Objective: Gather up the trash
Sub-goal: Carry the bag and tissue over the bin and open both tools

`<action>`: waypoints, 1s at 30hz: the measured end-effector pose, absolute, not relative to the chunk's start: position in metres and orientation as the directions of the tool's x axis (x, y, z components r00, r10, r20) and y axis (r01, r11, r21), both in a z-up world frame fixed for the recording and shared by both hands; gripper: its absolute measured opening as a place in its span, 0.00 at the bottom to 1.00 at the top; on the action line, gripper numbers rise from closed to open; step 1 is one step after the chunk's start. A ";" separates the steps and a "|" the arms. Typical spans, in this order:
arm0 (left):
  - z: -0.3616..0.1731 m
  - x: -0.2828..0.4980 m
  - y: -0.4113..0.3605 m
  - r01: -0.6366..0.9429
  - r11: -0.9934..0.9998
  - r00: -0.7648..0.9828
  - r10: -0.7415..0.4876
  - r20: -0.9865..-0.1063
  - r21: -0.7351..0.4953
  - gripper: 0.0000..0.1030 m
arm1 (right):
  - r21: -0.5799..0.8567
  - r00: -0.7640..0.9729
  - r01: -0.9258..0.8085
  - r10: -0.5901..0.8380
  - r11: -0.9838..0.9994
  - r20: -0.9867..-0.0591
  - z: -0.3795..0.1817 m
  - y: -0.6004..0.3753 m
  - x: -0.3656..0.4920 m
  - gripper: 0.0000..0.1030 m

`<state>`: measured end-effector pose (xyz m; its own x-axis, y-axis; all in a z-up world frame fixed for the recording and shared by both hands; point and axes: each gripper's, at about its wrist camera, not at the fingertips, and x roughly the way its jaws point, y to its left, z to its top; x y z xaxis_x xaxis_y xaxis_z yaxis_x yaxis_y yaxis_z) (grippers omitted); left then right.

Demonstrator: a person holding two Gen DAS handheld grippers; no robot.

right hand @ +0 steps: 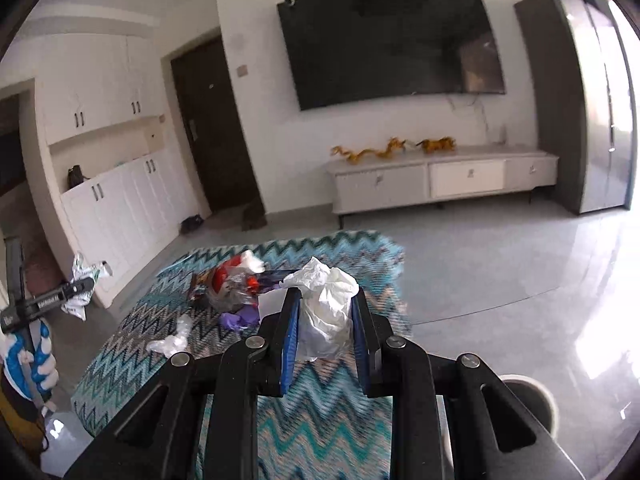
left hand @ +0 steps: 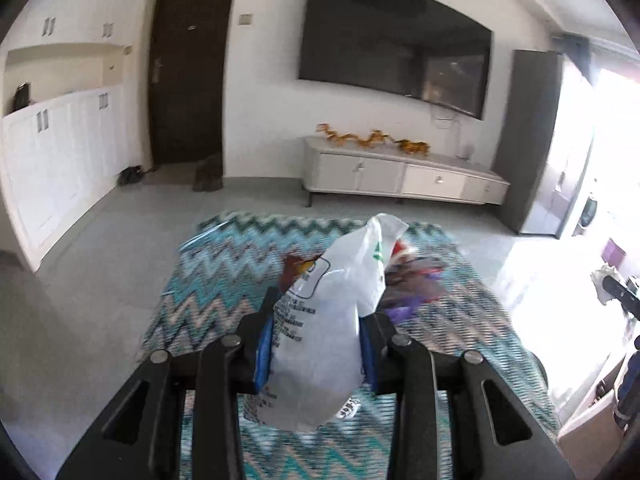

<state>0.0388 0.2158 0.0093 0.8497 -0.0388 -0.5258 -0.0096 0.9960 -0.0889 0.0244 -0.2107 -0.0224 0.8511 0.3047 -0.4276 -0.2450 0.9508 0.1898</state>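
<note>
Through the left wrist camera, your left tongs (left hand: 316, 354) are clenched on a white printed plastic bag (left hand: 320, 332), pads pressing its sides; the bag hangs crumpled between them, above the zigzag-patterned rug (left hand: 208, 300). Beyond the bag, blurred, lies a heap of coloured wrappers (left hand: 404, 276) on the rug. At the right edge you can just see the other tongs with something white, too blurred to read. Whether anything is inside the bag you cannot tell; its mouth is not visible.

Through the right wrist camera, your right tongs (right hand: 326, 332) grip a wad of crumpled white tissue paper (right hand: 326, 304), also carried clear of the rug. On the rug behind it sit the remaining trash pile (right hand: 232, 288) of red, clear and purple wrappers, and a loose scrap of clear plastic film (right hand: 170, 340) near it. At the left edge a gloved hand (right hand: 30, 364) holds the left tongs with the printed bag. A round bin rim (right hand: 532, 392) shows at the lower right, its contents hidden.

You appear to be mid-carry, both pieces picked up. The next move likely calls for dropping each over the bin, then returning for the pile.
</note>
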 end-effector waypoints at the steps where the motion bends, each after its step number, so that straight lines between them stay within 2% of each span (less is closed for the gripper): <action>1: 0.013 0.040 0.206 0.008 0.996 0.849 -0.052 -0.525 -0.086 0.32 | 0.189 0.857 -0.233 0.293 0.954 -0.423 -0.021 -0.220 0.018 0.24; 6: 0.023 0.056 0.132 0.134 0.989 0.825 -0.142 -0.547 -0.054 0.32 | 0.198 0.881 -0.131 0.206 0.971 -0.427 -0.034 -0.277 -0.006 0.24; 11: 0.017 0.077 0.047 0.271 0.962 0.777 -0.223 -0.589 -0.007 0.33 | 0.247 0.866 -0.007 0.129 0.969 -0.483 -0.070 -0.336 -0.015 0.24; 20: -0.027 0.120 -0.104 0.495 0.869 0.630 -0.343 -0.696 0.020 0.35 | 0.305 0.801 0.136 0.076 0.943 -0.594 -0.141 -0.395 0.003 0.25; 30: -0.105 0.162 -0.223 0.603 0.790 0.413 -0.428 -0.804 -0.110 0.35 | 0.321 0.710 0.215 0.078 0.922 -0.700 -0.216 -0.422 0.045 0.27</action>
